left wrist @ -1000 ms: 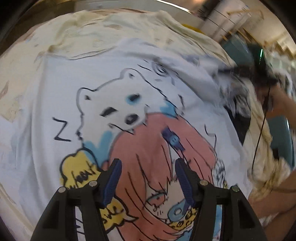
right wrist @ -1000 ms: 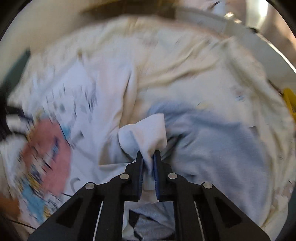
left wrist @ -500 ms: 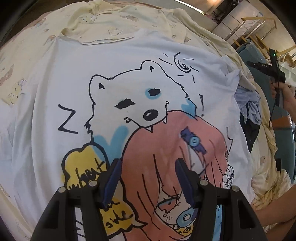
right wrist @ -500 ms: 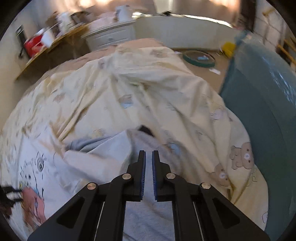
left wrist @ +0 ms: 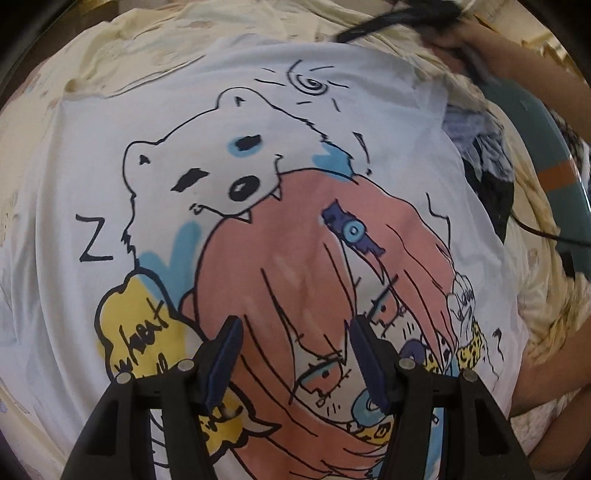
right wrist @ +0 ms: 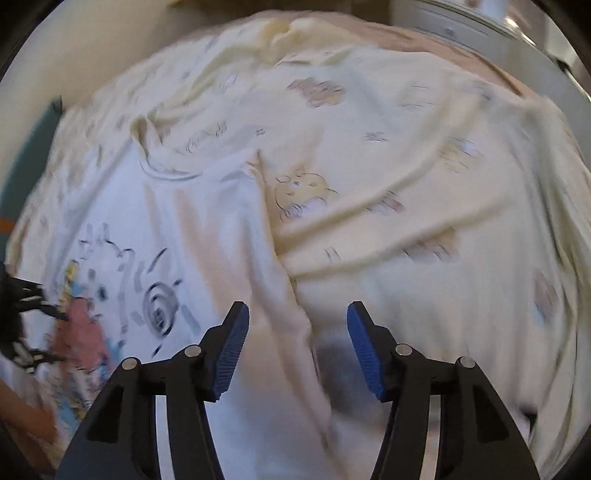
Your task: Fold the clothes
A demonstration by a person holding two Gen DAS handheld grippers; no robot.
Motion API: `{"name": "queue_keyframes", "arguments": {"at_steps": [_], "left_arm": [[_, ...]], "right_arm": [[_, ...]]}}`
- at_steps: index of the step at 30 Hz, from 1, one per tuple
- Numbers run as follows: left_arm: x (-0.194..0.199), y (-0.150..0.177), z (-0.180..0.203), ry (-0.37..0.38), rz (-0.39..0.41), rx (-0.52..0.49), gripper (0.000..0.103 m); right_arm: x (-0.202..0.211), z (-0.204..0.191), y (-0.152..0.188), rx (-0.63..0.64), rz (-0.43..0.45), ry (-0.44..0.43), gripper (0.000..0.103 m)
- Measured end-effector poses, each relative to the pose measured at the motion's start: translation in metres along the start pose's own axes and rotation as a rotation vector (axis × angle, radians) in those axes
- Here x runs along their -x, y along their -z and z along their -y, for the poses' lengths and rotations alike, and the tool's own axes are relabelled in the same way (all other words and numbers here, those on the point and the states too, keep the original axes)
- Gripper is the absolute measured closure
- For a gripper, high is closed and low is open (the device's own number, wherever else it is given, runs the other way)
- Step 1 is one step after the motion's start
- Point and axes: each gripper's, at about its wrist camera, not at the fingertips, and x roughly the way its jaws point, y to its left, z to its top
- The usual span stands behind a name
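A white T-shirt (left wrist: pixel 258 110) with a polar bear and a pink-haired cartoon print lies spread flat, print up, on a cream sheet. My left gripper (left wrist: pixel 293 354) hovers open over the lower part of the print, nothing between its blue pads. In the right wrist view the same T-shirt (right wrist: pixel 207 229) shows its collar and right side edge. My right gripper (right wrist: pixel 295 339) is open above that side edge, holding nothing. At the top right of the left wrist view, the right gripper (left wrist: pixel 391 22) appears blurred in a hand.
The cream sheet (right wrist: pixel 424 184) with small bear prints covers the bed, wrinkled beside the shirt. A pile of dark and blue-grey clothes (left wrist: pixel 484 147) lies at the shirt's right. A teal chair (left wrist: pixel 565 177) stands beyond. A forearm (left wrist: pixel 554 369) rests at the right edge.
My right gripper let go of the white fabric, opened, and swung back over the shirt's side edge. The shirt now lies spread flatter. The left gripper stayed open over the print.
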Motion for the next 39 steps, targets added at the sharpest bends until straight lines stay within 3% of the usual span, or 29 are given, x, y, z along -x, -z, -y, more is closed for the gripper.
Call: {"name": "queue_keyframes", "arguments": {"at_steps": [2, 4, 6, 8, 12, 14, 19, 21, 28, 33, 37, 39], "left_arm": [[0.000, 0.002, 0.003, -0.004, -0.007, -0.022, 0.042], [-0.001, 0.004, 0.003, -0.003, -0.016, -0.026, 0.042], [-0.001, 0.006, -0.001, -0.006, -0.020, -0.016, 0.042], [0.000, 0.008, -0.007, -0.006, -0.016, 0.005, 0.042], [0.002, 0.008, -0.024, -0.001, 0.002, 0.083, 0.042], [0.003, 0.007, -0.032, -0.006, 0.011, 0.113, 0.042], [0.031, 0.020, -0.071, -0.078, 0.098, 0.194, 0.042], [0.043, 0.026, -0.086, -0.106, 0.133, 0.226, 0.042], [0.082, 0.044, -0.140, -0.206, 0.256, 0.338, 0.042], [0.111, 0.058, -0.180, -0.284, 0.343, 0.415, 0.042], [0.141, 0.069, -0.242, -0.503, 0.392, 0.478, 0.042], [0.141, 0.071, -0.276, -0.603, 0.334, 0.530, 0.042]], "right_arm": [[-0.020, -0.002, -0.011, 0.012, -0.017, 0.001, 0.056], [-0.034, -0.004, -0.017, 0.021, -0.052, -0.056, 0.101], [-0.038, -0.021, -0.018, 0.148, -0.097, -0.075, 0.102], [-0.031, -0.023, -0.026, 0.215, -0.066, -0.013, 0.102], [0.009, 0.020, -0.061, 0.070, 0.094, 0.185, 0.103], [0.022, 0.038, -0.075, 0.017, 0.129, 0.306, 0.103], [0.053, 0.051, -0.082, -0.095, 0.193, 0.222, 0.099], [0.054, 0.038, -0.066, -0.085, 0.157, 0.135, 0.099], [0.040, -0.074, 0.024, 0.103, 0.071, -0.036, 0.099], [0.044, -0.141, 0.090, 0.148, 0.039, -0.154, 0.099], [0.052, -0.166, 0.116, 0.120, 0.031, -0.185, 0.099], [0.052, -0.174, 0.123, 0.102, 0.043, -0.183, 0.099]]}}
